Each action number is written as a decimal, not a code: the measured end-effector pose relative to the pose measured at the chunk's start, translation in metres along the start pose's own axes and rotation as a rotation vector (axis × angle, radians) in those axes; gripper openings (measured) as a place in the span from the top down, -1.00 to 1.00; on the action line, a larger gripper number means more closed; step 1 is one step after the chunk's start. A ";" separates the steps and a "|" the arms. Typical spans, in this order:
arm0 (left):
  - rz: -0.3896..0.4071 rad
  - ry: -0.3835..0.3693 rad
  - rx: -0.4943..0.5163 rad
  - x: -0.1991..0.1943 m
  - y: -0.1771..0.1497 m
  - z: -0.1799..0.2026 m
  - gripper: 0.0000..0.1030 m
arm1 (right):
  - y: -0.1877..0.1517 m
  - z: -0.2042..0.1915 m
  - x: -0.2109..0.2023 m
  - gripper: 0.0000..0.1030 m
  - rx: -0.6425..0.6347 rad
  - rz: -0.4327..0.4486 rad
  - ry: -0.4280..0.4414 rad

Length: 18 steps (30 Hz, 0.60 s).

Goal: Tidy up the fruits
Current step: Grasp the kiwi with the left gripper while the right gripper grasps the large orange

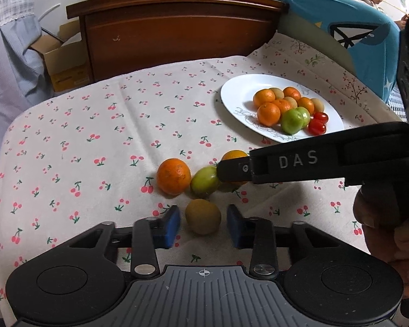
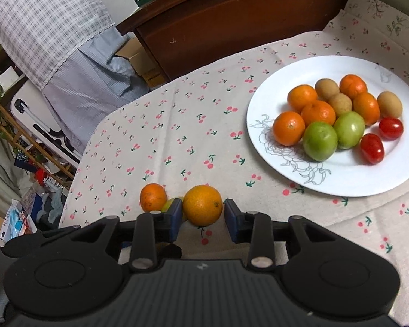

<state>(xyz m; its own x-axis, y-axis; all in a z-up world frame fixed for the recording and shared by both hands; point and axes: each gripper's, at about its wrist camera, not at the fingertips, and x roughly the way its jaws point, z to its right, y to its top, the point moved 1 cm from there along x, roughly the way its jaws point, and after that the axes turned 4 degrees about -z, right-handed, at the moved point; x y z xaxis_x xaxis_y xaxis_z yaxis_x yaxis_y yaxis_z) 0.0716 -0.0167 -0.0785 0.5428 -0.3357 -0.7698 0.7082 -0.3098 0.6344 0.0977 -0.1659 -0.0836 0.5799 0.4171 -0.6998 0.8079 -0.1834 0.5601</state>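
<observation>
The plate (image 2: 340, 179) holds five oranges, three brown fruits, two green, two red tomatoes. Four loose fruits lie on the cloth (image 1: 95, 125). The left gripper (image 1: 203, 222) is spread around a brown fruit (image 1: 203, 216), pads apart from it; the right gripper (image 2: 203, 219) is spread around an orange (image 2: 202, 205).

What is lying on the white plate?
On the plate: five oranges, three brown fruits, two green fruits, two red tomatoes. Anything beneath the pile is hidden.

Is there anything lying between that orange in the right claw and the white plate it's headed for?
Nothing visible. The orange sits between the right gripper's fingers, and only bare cherry-print tablecloth lies between it and the plate. The other loose fruits lie to its left, away from that path.
</observation>
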 end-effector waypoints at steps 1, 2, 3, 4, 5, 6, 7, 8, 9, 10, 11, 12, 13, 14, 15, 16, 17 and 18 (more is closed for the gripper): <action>0.000 -0.008 -0.002 0.000 0.000 0.000 0.52 | 0.000 0.000 0.000 0.37 0.003 0.001 0.002; 0.001 -0.009 -0.002 0.000 0.000 0.000 0.52 | 0.000 0.001 0.000 0.38 0.005 0.001 0.005; 0.003 -0.007 -0.001 -0.001 0.000 0.000 0.52 | 0.000 0.000 0.000 0.39 0.005 0.001 0.005; 0.005 -0.008 0.000 -0.001 0.000 0.001 0.52 | -0.001 0.000 0.000 0.39 0.003 -0.001 0.003; 0.004 -0.012 0.000 -0.002 0.000 0.000 0.53 | -0.001 -0.001 -0.001 0.39 0.002 0.000 0.000; 0.004 -0.018 -0.006 -0.003 0.000 -0.001 0.53 | -0.001 -0.001 -0.002 0.40 -0.001 0.002 -0.001; 0.004 -0.024 -0.014 -0.004 0.000 -0.002 0.53 | -0.001 -0.002 -0.004 0.40 -0.005 0.005 -0.003; 0.005 -0.027 -0.021 -0.005 0.000 -0.003 0.53 | 0.000 -0.002 -0.005 0.40 -0.007 0.008 -0.004; 0.008 -0.026 -0.023 -0.006 -0.001 -0.003 0.53 | 0.000 -0.003 -0.007 0.40 -0.005 0.012 -0.004; 0.011 -0.024 -0.022 -0.008 -0.001 -0.004 0.53 | 0.001 -0.003 -0.008 0.40 -0.004 0.016 -0.004; 0.015 -0.023 -0.021 -0.009 0.000 -0.004 0.53 | 0.001 -0.003 -0.011 0.40 -0.004 0.021 -0.001; 0.017 -0.023 -0.022 -0.010 0.000 -0.005 0.53 | 0.002 -0.004 -0.013 0.40 -0.008 0.024 0.004; 0.019 -0.023 -0.023 -0.011 0.000 -0.005 0.53 | 0.001 -0.005 -0.014 0.40 -0.015 0.026 0.003; 0.021 -0.021 -0.024 -0.012 0.000 -0.005 0.53 | 0.000 -0.007 -0.015 0.40 -0.023 0.026 -0.004; 0.023 -0.017 -0.025 -0.013 0.000 -0.005 0.53 | 0.000 -0.007 -0.015 0.40 -0.029 0.023 -0.011; 0.026 -0.012 -0.026 -0.014 0.000 -0.005 0.53 | -0.001 -0.008 -0.016 0.40 -0.034 0.021 -0.016; 0.028 -0.009 -0.028 -0.015 0.001 -0.005 0.53 | -0.002 -0.009 -0.017 0.40 -0.037 0.019 -0.018; 0.031 -0.009 -0.031 -0.016 0.001 -0.006 0.53 | -0.002 -0.009 -0.019 0.40 -0.038 0.020 -0.018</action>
<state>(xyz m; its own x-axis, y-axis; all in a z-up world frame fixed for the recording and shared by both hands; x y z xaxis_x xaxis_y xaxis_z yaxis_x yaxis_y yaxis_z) 0.0664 -0.0065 -0.0661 0.5612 -0.3524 -0.7489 0.7048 -0.2709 0.6556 0.0846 -0.1653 -0.0675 0.5978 0.3972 -0.6963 0.7918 -0.1573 0.5901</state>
